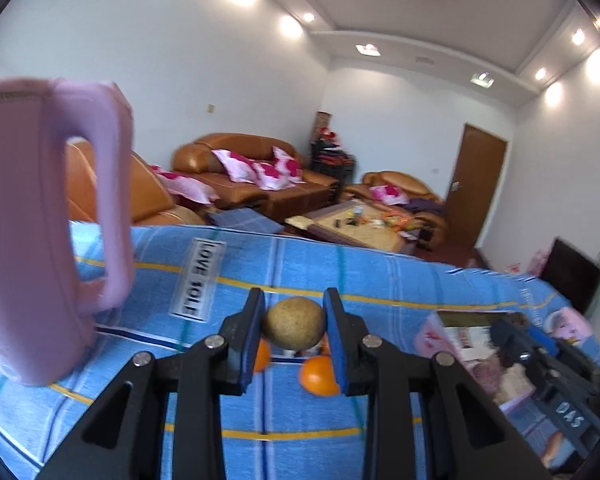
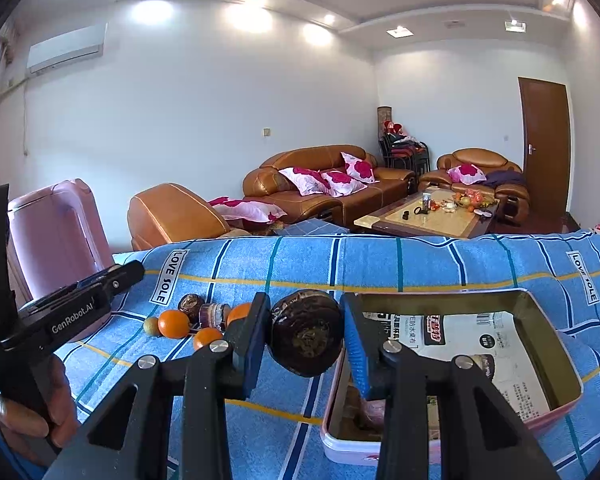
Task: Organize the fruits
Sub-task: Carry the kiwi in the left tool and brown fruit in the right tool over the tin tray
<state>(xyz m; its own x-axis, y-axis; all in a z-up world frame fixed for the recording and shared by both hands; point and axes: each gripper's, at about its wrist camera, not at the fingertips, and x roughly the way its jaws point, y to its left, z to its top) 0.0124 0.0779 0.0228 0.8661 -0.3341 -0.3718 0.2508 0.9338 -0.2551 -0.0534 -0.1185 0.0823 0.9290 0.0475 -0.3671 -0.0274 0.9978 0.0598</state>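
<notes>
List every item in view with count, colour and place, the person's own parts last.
Dark round fruit: one, brown-purple, between right gripper's pads.
Tan fruit: one, between left gripper's pads.
Oranges: at least three, on the cloth.
Tin: one, pink, paper-lined, right side.
Jug: one, pink, left side.
Cloth: one, blue striped.
Sofas: brown, behind.
Left gripper: black, shut.
Right gripper: black, shut.
Hand: lower left.

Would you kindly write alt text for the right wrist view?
The right gripper clamps a dark brown round fruit just left of a pink-rimmed tin tray lined with newspaper. Oranges and more fruit lie behind on the blue checked cloth, with the left gripper at far left.
</notes>
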